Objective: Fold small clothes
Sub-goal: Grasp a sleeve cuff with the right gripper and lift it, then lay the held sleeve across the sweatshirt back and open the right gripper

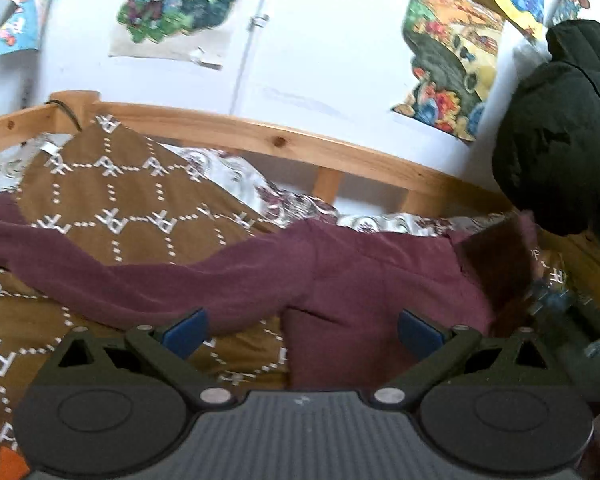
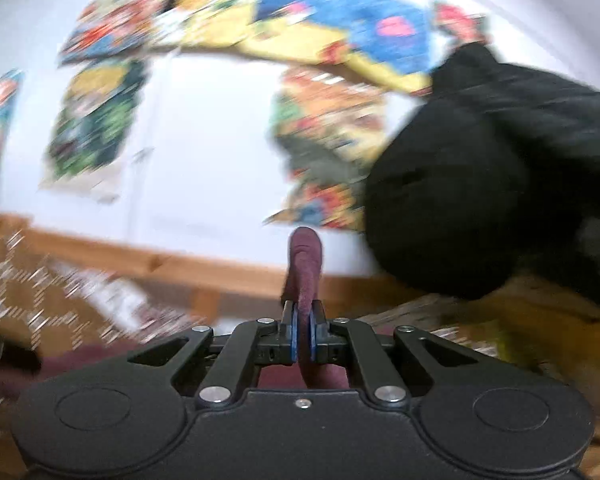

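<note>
Right hand-held gripper [image 2: 304, 336] pinches maroon garment [image 2: 305, 264]; brown bedspread [image 1: 112, 200].

A maroon long-sleeved top [image 1: 364, 280] of soft knit fabric lies spread across a bed. In the left wrist view one sleeve [image 1: 148, 280] stretches out long to the left, lying flat over a brown bedcover [image 1: 112, 200] patterned with white dotted diamonds. The body of the top sits toward the near right, rumpled rather than smooth, and its far right edge is lifted off the bed into a raised, blurred flap. In the right wrist view a narrow fold of the same maroon cloth [image 2: 305, 264] stands upright, pinched between blue pads [image 2: 294, 334], with more cloth hanging below them.
</note>
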`<action>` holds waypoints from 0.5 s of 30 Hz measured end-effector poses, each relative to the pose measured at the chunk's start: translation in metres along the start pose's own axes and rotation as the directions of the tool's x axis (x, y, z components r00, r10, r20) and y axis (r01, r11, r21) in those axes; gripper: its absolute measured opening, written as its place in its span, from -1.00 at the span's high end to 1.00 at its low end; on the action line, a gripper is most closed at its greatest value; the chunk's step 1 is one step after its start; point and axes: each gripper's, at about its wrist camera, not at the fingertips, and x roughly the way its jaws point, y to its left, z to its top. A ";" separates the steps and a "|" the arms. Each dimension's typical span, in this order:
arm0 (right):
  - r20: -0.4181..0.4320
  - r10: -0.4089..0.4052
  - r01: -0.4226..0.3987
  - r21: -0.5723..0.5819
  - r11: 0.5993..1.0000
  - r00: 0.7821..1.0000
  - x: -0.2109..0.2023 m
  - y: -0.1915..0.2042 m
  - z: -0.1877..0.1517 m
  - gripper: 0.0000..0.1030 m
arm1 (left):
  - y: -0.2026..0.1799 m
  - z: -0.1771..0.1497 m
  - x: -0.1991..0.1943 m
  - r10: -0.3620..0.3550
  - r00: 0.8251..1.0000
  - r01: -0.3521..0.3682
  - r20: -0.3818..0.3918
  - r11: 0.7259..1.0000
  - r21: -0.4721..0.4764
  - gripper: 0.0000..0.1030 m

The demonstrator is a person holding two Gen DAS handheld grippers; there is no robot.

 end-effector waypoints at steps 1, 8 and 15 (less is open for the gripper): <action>-0.022 0.030 -0.030 -0.013 0.999 0.999 0.002 0.011 -0.005 0.90 | 0.002 0.000 0.001 0.005 1.000 -0.005 0.001 1.000 0.002 -0.99; -0.232 0.262 -0.286 -0.076 0.955 0.937 0.011 0.052 -0.041 0.77 | 0.009 -0.002 0.006 0.040 0.999 -0.040 -0.013 0.999 0.001 -0.99; -0.346 0.473 -0.541 -0.130 0.831 0.810 -0.029 0.042 -0.052 -0.22 | 0.006 -0.006 0.006 0.049 0.999 -0.048 -0.018 0.998 0.029 -0.99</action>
